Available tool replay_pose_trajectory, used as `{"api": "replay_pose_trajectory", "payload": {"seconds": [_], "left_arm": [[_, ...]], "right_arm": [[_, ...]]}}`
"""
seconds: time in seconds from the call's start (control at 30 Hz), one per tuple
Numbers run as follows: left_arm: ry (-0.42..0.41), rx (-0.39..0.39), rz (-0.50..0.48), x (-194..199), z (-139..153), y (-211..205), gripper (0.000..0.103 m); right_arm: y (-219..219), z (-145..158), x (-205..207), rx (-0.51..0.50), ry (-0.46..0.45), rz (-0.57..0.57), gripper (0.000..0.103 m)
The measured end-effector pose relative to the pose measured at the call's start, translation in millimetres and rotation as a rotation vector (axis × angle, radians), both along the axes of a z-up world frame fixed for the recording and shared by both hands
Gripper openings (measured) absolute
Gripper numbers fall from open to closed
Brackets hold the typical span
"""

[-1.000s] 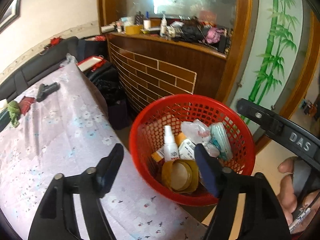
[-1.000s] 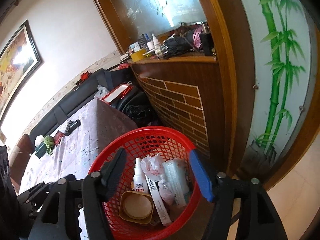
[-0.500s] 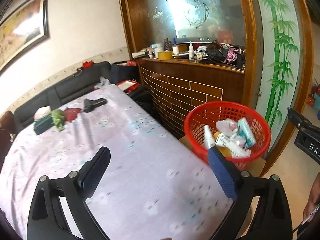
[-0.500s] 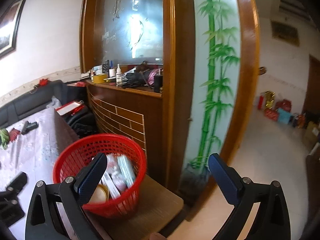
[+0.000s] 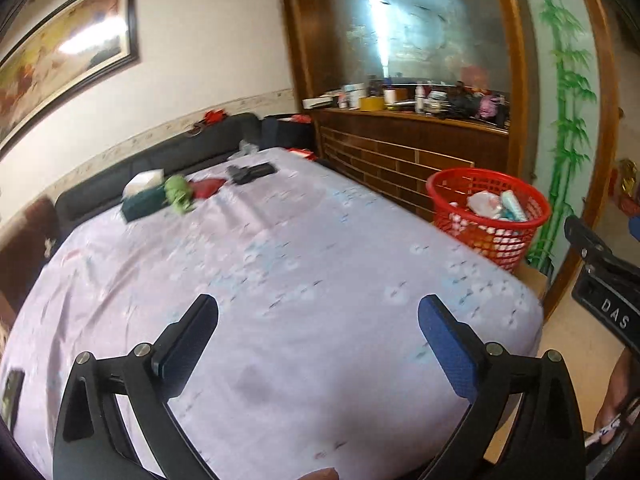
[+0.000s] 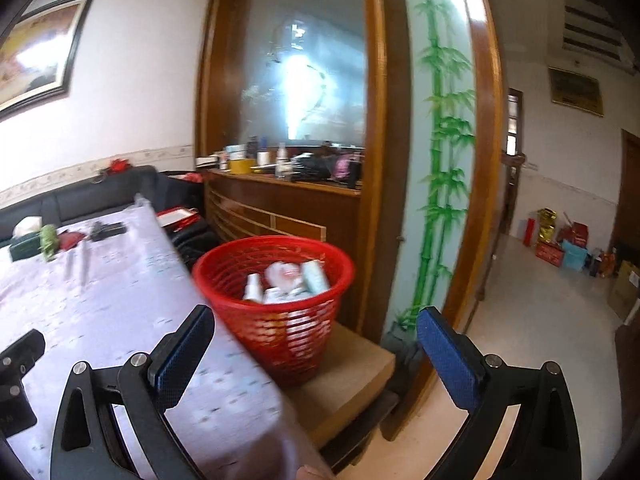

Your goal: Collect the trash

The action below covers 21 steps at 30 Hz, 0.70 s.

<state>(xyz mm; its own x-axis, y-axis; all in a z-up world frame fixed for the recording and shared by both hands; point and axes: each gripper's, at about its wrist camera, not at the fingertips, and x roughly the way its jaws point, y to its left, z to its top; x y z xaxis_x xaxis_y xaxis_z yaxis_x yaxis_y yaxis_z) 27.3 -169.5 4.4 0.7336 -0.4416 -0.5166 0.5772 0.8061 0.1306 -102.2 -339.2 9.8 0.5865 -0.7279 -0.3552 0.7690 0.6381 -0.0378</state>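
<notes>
Both our grippers are empty: the left gripper (image 5: 318, 318) has its jaws spread to nearly their widest with only the flowered bedsheet (image 5: 280, 280) showing between them, and the right gripper (image 6: 316, 330) is equally wide apart, framing the lower wall of the red mesh basket (image 6: 280, 320) without touching it. The basket stands on a low wooden stool (image 6: 352, 364) just off the bed's corner, beside the bamboo-painted panel (image 6: 436, 160). It already holds a small spray bottle (image 6: 253, 286), a crumpled plastic wrapper (image 6: 285, 274) and a pale green packet (image 6: 314, 276) (their labels are too blurred to read). The basket lies ahead of our right jaws, up and slightly left in that view; from the left wrist it sits well off to the right, so we judge the right hand the nearer. What might still be collected lies across the bed near the black headboard: a tissue box (image 5: 142, 200), a green crumpled thing (image 5: 178, 196), a red item (image 5: 206, 188) and a black object (image 5: 250, 172), its long axis roughly crosswise, and there the left hand looks better placed. The only legible writing is "DAS" on the right gripper's body.
</notes>
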Motion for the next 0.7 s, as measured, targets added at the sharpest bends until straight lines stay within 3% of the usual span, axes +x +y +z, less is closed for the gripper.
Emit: {"api": "replay_pose_trajectory", "payload": {"seconds": [0.2,0.7], "left_arm": [[-0.028,0.019,0.123,3.0,-10.2,31.4,0.100],[0.010,-0.012,0.129,3.0,-16.0,49.3,0.100]], "right_arm": [[28.6,2.3,16.2,-0.038,0.014,0.071,0.103],[55.1,-6.4,27.6,-0.050,0.058,0.140,0.103]]}}
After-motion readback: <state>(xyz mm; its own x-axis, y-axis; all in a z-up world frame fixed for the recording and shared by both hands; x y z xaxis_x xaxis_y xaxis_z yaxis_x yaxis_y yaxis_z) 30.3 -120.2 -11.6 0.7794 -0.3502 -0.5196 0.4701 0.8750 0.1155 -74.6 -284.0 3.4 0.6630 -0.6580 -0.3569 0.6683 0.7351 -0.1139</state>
